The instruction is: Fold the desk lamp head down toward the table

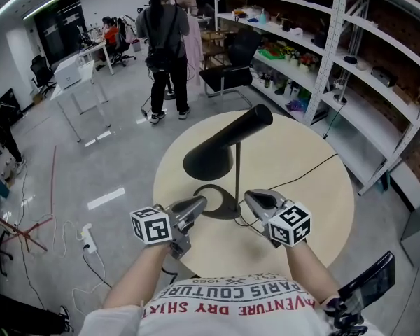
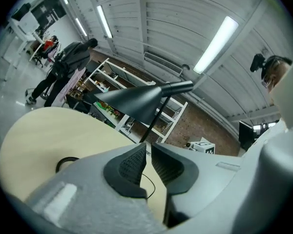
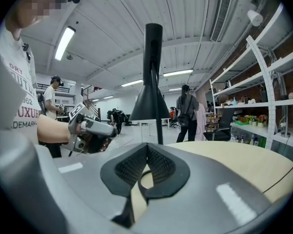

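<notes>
A black desk lamp stands on the round beige table (image 1: 315, 194). Its cone head (image 1: 210, 158) tilts down to the left from a slanted tube, above a thin upright stem (image 1: 237, 177) and a ring base (image 1: 211, 203). My left gripper (image 1: 200, 202) hovers just left of the base, its jaws a narrow gap apart with nothing between them. My right gripper (image 1: 250, 197) is just right of the stem, shut and empty. In the left gripper view the lamp head (image 2: 129, 101) is ahead of the left gripper (image 2: 149, 145). The right gripper view has the lamp head (image 3: 150, 104) straight beyond the right gripper (image 3: 147, 145).
The lamp's black cable (image 1: 315, 166) runs over the table to the right edge. White shelving (image 1: 350, 61) full of small items lines the right side. A person (image 1: 164, 40) stands beyond the table beside a black chair (image 1: 227, 75). A power strip (image 1: 87, 238) lies on the floor, left.
</notes>
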{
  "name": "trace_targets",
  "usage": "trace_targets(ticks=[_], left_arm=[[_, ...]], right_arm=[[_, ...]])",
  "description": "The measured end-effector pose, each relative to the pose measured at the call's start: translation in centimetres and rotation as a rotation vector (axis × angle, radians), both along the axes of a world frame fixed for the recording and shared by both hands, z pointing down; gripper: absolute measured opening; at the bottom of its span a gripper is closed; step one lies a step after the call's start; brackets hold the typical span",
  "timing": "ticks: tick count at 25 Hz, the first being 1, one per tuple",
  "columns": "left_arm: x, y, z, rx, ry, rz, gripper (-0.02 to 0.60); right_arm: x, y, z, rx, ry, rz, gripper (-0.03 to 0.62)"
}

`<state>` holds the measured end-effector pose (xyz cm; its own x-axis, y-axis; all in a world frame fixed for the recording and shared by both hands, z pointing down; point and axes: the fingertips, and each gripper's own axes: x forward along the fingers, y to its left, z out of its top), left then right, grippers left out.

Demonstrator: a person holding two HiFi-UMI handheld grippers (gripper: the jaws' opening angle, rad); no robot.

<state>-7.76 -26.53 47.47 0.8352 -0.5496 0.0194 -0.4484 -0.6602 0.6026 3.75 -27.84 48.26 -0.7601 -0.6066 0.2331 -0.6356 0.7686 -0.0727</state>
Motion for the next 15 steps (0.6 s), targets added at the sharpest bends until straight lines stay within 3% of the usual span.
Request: trace_targets(ticks=[4, 7, 9, 15], left_arm=[[2.5, 3.1, -0.8, 0.050, -0.123, 0.010, -0.003], [4.3, 6.2, -2.5, 0.105, -0.159, 0.053, -0.003], [5.6, 8.3, -3.6, 0.151, -0.183, 0.077, -0.003], [9.1, 13.3, -3.8, 0.270, -0.374, 0.148, -0.003]], right_arm=[[-0.3, 4.4, -2.8, -0.027, -0.076, -0.094, 0.005], [-0.5, 7.9, -4.8, -0.030, -0.109, -0.160, 0.005], [-0.5, 9.8, -5.3, -0.038, -0.108, -0.194, 0.005], [-0.1, 14.0, -4.5, -0.071, -0.079, -0.256, 0.006]])
